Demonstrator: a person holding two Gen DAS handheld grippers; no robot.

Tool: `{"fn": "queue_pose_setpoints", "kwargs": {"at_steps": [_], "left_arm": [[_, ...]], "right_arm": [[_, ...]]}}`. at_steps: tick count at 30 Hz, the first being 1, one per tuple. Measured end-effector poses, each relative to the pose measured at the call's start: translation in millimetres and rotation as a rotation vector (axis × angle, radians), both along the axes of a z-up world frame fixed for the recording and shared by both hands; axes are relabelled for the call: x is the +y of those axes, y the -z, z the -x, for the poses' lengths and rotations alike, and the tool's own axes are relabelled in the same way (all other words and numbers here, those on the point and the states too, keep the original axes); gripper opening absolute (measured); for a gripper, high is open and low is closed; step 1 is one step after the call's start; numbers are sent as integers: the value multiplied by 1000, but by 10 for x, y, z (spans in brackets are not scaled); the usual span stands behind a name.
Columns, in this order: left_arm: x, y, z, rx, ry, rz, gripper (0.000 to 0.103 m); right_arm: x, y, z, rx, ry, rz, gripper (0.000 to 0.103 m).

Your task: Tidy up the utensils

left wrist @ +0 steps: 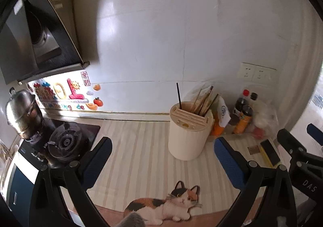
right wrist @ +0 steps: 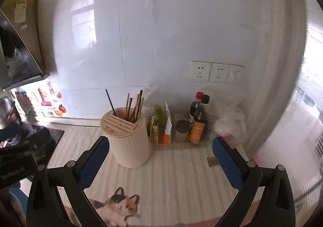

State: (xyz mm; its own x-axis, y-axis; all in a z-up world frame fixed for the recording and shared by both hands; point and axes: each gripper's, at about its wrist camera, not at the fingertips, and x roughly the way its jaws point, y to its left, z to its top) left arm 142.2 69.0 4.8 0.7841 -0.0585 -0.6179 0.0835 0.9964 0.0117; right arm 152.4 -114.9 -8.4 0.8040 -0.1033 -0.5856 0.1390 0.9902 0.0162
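I have both the left gripper [left wrist: 162, 161] and right gripper [right wrist: 160, 161] spread wide and empty, since the chopsticks [right wrist: 134, 106] seemingly all stand upright in the cream holder [right wrist: 129, 142] already.

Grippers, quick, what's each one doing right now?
Left gripper: open, holding nothing.
Right gripper: open wide, holding nothing.
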Motion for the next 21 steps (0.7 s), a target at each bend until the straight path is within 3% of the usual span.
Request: {"fn": "queue_pose_setpoints", "kwargs": {"at_steps": [10,21], "left_arm": [[153,-249,684,-16,19,26,103],[120,-308,884,-32,-29,25,103]], "right_arm": [[301,-494,1070,-69,52,27,103],[288,-588,1243,-60,12,12,103]]}}
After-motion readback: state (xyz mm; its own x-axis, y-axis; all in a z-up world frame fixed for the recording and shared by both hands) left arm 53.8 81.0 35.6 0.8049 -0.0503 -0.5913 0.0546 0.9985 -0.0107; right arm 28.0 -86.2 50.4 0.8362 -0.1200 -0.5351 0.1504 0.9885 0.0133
